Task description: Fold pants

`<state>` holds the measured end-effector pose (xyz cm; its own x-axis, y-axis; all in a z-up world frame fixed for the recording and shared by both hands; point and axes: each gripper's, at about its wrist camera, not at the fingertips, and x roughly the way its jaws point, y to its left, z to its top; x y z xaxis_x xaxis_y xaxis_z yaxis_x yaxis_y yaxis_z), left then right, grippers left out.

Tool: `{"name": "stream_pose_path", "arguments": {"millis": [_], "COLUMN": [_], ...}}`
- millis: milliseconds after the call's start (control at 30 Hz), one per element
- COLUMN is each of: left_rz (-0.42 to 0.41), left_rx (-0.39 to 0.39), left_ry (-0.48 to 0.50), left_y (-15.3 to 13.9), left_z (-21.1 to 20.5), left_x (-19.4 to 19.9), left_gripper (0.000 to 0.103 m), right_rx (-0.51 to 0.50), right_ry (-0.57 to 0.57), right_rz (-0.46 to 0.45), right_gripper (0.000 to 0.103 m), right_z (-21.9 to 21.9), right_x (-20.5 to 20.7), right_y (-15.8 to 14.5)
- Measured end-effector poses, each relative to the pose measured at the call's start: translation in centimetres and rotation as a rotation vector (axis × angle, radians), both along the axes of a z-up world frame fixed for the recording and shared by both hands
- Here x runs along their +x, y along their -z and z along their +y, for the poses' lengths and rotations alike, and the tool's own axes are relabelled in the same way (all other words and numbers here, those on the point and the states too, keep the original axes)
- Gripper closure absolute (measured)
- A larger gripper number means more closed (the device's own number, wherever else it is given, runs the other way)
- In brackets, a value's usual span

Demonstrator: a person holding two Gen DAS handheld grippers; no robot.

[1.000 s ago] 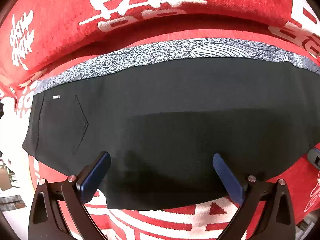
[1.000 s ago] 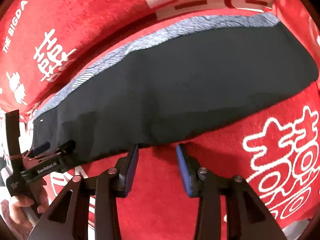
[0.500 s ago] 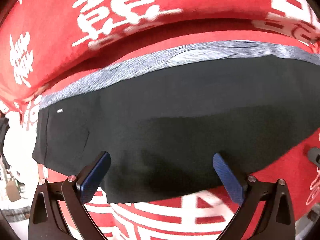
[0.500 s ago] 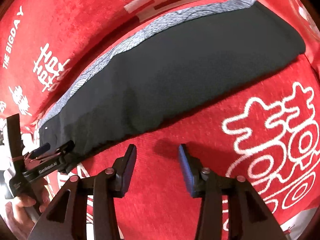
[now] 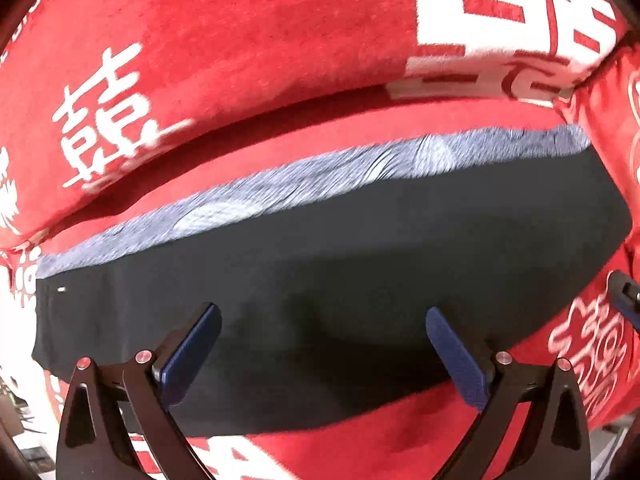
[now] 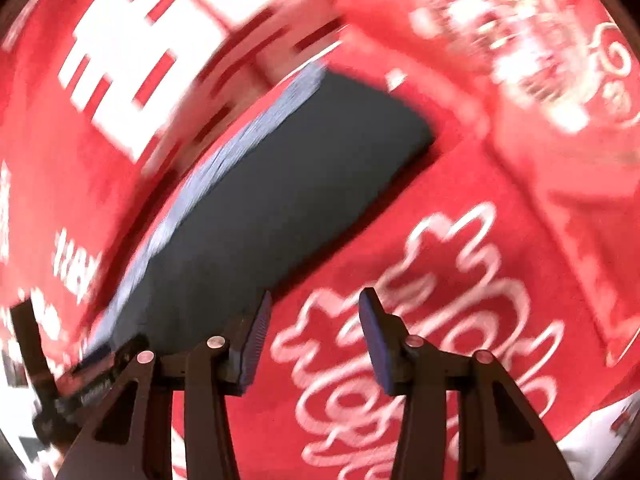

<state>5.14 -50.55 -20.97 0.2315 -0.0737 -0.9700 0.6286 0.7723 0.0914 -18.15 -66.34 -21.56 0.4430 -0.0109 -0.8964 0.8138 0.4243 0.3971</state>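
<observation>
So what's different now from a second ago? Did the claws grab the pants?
No grab. Both claws slid along the black folded pants toward their far end: the right claw now hangs over the red blanket with white characters, its jaws a bit wider, nothing between them. The left claw is wide open above the pants. The pants stayed flat.

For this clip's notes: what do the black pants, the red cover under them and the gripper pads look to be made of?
Black pants: smooth matte woven or knit cloth, no sheen; the grey-blue strip along the far edge looks printed, but blur hides detail.
Red cover: fuzzy, towel-like pile with white characters.
Gripper pads: dark blue, matte, probably rubber; in the right wrist view one shows fine ribbing.
</observation>
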Motion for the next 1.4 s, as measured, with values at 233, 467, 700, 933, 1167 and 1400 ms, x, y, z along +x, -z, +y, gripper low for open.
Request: {"name": "stream_pose_path", "arguments": {"millis": [233, 467, 700, 933, 1167, 1400], "left_rz": [0.034, -0.009, 0.002, 0.011, 0.017, 0.018], "left_rx": [0.021, 0.044, 0.031, 0.033, 0.031, 0.032], "left_ry": [-0.042, -0.012, -0.023, -0.038, -0.033, -0.034], "left_y": [2.9, 2.6, 2.5, 2.7, 3.3, 3.4], "left_z": [-0.2, -0.8, -0.7, -0.7, -0.7, -0.2], "left_x": [0.1, -0.6, -0.8, -0.9, -0.5, 0.1], "left_gripper": [0.000, 0.000, 0.000, 0.000, 0.000, 0.000], "right_rx": [0.025, -0.158, -0.037, 0.085, 0.137, 0.180], "right_ry": [0.135, -0.046, 0.032, 0.018, -0.012, 0.030], "right_rz": [-0.067, -0.077, -0.034, -0.094, -0.142, -0.207], "right_gripper": [0.092, 0.092, 0.068, 0.053, 0.052, 0.052], "right_z": [-5.5, -4.7, -6.3, -4.4, -1.4, -2.0], "right_x": [-0.3, 2.2, -1.4, -3.0, -2.7, -2.9], "right_y": [1.2, -2.3, 2.0, 1.1, 2.0, 2.6]}}
